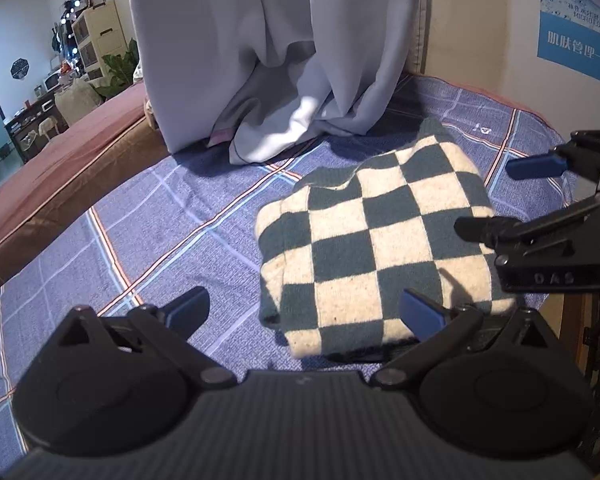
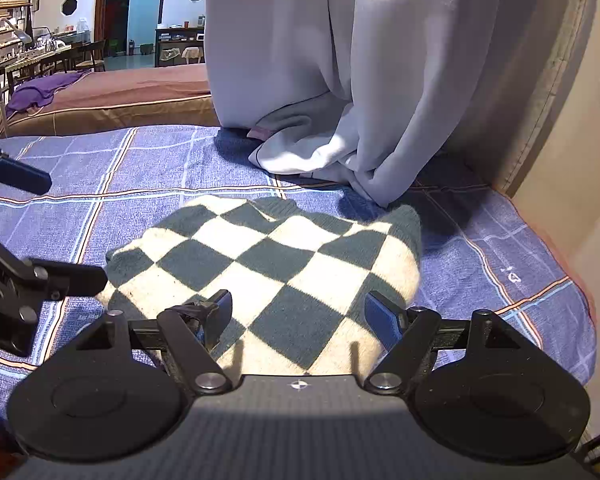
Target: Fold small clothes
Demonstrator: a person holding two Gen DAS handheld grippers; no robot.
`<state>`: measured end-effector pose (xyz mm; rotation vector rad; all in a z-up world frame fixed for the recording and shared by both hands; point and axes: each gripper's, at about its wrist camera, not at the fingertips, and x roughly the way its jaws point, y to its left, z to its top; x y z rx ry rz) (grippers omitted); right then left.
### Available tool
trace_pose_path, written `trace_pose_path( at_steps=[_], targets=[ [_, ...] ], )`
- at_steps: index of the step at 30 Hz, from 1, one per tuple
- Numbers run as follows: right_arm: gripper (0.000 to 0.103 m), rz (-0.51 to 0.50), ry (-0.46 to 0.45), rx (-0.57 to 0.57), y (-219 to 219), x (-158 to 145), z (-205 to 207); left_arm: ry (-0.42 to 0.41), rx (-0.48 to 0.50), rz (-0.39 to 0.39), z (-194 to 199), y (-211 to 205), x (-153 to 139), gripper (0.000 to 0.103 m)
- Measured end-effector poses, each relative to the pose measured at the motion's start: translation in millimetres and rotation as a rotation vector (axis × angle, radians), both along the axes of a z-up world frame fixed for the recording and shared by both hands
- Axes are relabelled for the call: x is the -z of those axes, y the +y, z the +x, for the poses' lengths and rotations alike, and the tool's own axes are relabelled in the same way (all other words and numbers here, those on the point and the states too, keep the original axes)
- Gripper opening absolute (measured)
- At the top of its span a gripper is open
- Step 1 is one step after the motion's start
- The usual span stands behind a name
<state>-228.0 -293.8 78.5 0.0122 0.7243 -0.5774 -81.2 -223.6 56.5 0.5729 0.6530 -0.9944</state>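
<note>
Because it is a thick knit, the checked jumper [image 1: 376,236] will likely handle as soft, light and floppy, neither slippery nor fragile; it lies folded into a squarish bundle on the blue plaid bed sheet [image 1: 172,216], at centre right of the left wrist view and centre of the right. A bundle like this would sag if lifted by one corner, so I would take it by two edges of the stack, pinching all layers together. The left claw [image 1: 304,306] stands wide open with nothing between its blue pads, and the right claw [image 2: 298,312] is just as wide and empty, above the jumper's near edge. A pale curtain [image 2: 340,60] hangs behind. No containers show near the jumper.
</note>
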Motion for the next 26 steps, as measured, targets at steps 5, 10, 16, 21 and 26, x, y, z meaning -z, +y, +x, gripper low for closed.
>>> trace_pose_path(
  at_steps=[5, 10, 16, 21, 26],
  targets=[
    [0.103, -0.014, 0.019, -0.009, 5.6, -4.0, -0.2, 0.022, -0.106, 0.095, 10.1, -2.9, 9.7, 0.103],
    [0.103, 0.005, 0.055, -0.006, 6.3, 2.8, 1.9, 0.019, -0.091, 0.115, 6.1, -3.4, 13.6, 0.103],
    [0.103, 0.012, 0.069, 0.009, 5.7, 6.2, 1.5, 0.024, -0.079, 0.135, 5.4, -7.5, 20.1, 0.103],
    [0.103, 0.024, 0.079, 0.021, 1.9, 10.6, 1.2, 0.012, -0.062, 0.115, 3.6, -6.6, 22.0, 0.103],
    [0.103, 0.037, 0.091, 0.030, 0.1, 15.3, 0.0, 0.022, -0.041, 0.085, 2.9, -6.2, 20.5, 0.103]
  ],
)
